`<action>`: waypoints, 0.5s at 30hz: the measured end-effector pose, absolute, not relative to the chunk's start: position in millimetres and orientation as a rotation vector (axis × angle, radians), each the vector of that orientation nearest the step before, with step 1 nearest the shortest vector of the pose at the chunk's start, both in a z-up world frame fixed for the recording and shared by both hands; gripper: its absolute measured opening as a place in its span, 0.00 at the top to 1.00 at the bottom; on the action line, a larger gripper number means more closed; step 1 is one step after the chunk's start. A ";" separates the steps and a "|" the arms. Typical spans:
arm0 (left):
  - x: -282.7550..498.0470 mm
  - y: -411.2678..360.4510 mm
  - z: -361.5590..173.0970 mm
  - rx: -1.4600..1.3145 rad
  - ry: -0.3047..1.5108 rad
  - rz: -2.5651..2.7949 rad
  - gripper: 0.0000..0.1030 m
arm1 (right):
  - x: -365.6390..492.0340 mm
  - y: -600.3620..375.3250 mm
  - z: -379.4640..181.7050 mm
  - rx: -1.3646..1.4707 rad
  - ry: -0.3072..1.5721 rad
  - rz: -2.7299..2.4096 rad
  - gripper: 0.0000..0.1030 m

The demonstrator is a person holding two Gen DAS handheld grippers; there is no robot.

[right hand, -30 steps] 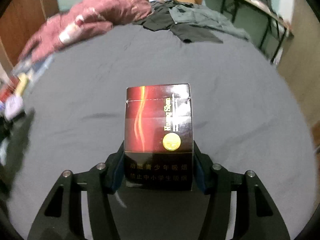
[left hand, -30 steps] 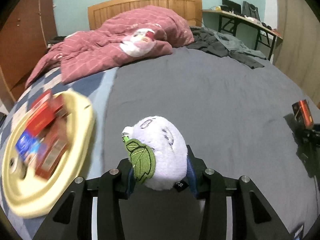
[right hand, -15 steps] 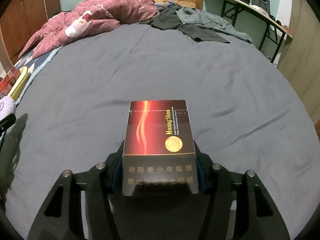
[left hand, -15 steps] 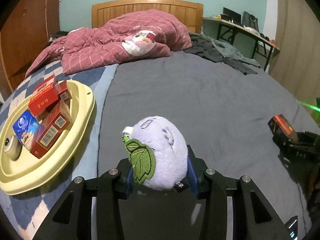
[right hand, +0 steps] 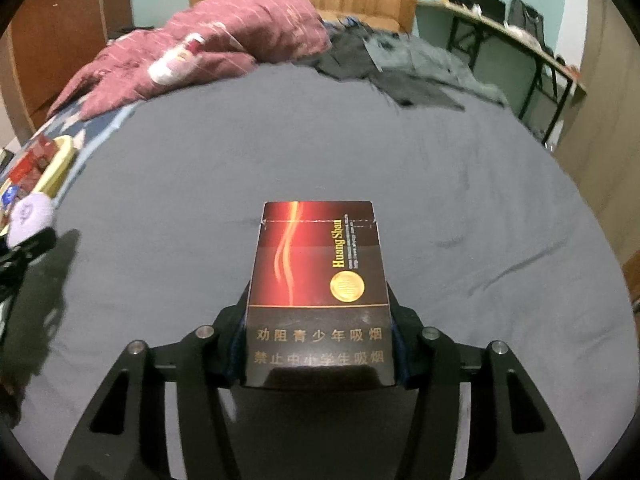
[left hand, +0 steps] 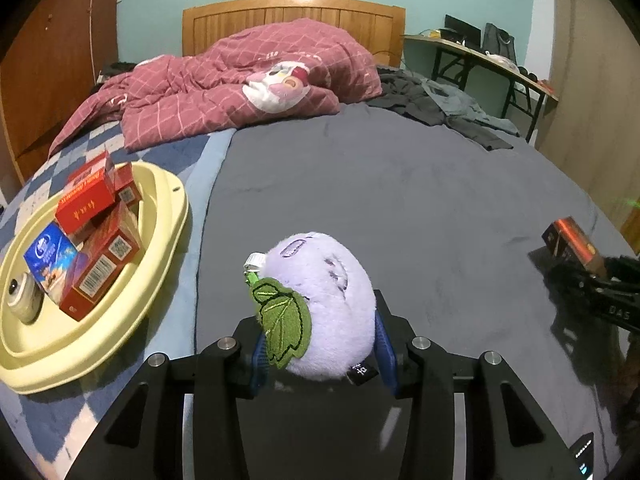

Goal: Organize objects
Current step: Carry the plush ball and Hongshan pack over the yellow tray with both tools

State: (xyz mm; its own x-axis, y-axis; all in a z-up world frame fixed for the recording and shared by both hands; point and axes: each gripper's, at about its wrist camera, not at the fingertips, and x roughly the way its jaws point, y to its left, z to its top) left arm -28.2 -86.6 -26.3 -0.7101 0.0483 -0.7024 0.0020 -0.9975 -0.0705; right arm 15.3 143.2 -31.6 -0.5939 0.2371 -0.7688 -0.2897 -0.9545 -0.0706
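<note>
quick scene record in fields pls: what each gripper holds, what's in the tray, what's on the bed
left gripper: shut on purple plush toy, green leaf on its side
right gripper: shut on dark red cigarette pack
yellow tray: red boxes, blue packet, small round white item
surface: grey bed sheet
far end: pink quilt, dark clothes

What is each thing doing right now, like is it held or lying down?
Purple plush toy: held in the left tool.
Dark cigarette pack: held in the right tool.
Yellow tray: lying on the bed, loaded.
Red boxes: piled in the tray.
Pink quilt: crumpled near the headboard.
</note>
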 end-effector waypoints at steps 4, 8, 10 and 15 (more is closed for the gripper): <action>-24.8 -88.8 -21.3 -1.165 -0.099 2.900 0.59 | 20.0 125.7 -16.7 -1.175 0.071 2.615 0.45; -22.9 -91.1 -20.6 -1.166 -0.096 2.906 0.59 | 20.6 115.3 -18.5 -1.190 0.059 2.630 0.45; -22.8 -91.5 -21.2 -1.173 -0.095 2.906 0.59 | 19.9 113.6 -21.4 -1.202 0.060 2.632 0.45; -21.8 -91.7 -19.8 -1.167 -0.090 2.904 0.58 | 18.2 112.5 -24.6 -1.215 0.068 2.631 0.45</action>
State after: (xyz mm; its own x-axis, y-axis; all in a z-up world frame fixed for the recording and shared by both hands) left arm -21.8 -91.7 -19.8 -0.7221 0.0316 -0.6911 0.0111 -0.9983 -0.0573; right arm 18.2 112.5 -24.6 -0.6243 0.1991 -0.7554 -0.2379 -0.9695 -0.0589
